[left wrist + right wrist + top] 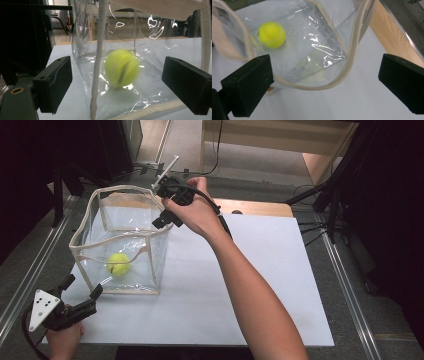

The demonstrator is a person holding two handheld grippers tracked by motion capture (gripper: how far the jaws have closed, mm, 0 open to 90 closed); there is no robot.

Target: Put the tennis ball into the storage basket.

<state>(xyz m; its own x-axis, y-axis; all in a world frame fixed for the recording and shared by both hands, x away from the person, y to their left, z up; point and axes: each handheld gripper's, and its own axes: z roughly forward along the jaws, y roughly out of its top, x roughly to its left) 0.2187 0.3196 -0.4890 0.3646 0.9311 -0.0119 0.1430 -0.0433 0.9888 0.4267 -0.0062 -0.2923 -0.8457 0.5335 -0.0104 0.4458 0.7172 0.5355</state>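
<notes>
Inside clear bag [150,255]: tennis ball [119,263].

The bag [125,240] was clear, glossy plastic film, creased and catching highlights, edged in rough cream woven cloth trim [98,62]; the ball [121,68] looked fuzzy yellow felt; the table sheet [250,285] was matt white; the gripper pads [248,83] were dull black plastic.
</notes>
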